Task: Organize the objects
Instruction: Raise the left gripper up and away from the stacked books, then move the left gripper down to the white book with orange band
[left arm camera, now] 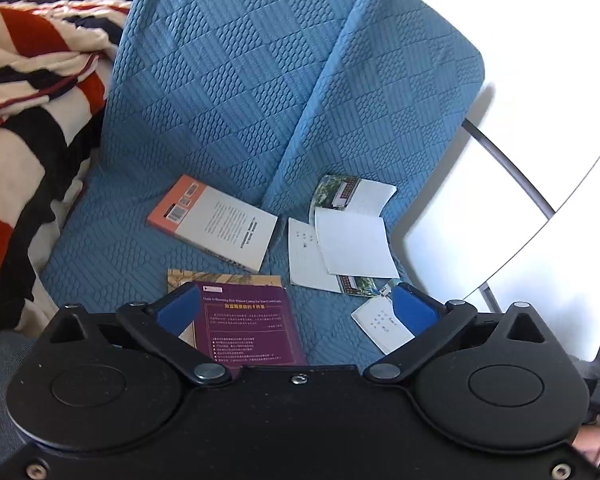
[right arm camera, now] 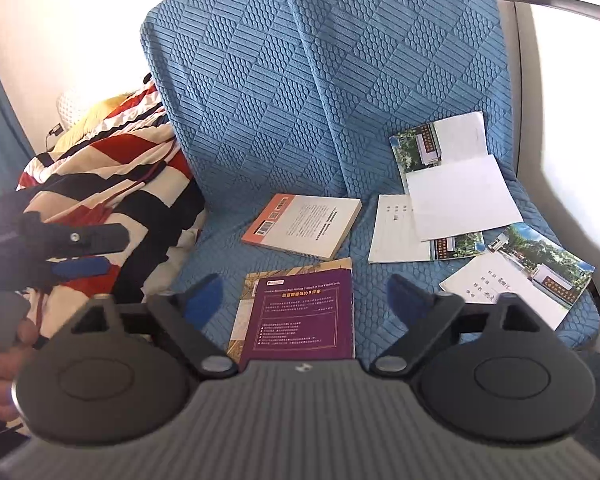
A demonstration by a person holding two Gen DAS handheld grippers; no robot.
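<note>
Both your grippers, left gripper and right gripper, hover with fingers spread wide, gripping nothing, above the purple book on the blue seat.

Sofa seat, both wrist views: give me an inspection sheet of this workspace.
Surface: blue quilted sofa cover, seat and back.
Job's things: purple book nearest, lying on a tan book; orange-spined book behind it, back cover up; three photo booklets at the right, two overlapping.
Clutter: striped blanket heaped at the left.
Grippers: left gripper open, empty; right gripper open, empty.
Cables: dark lead behind the blanket.
Surroundings: white wall, metal rail.
</note>
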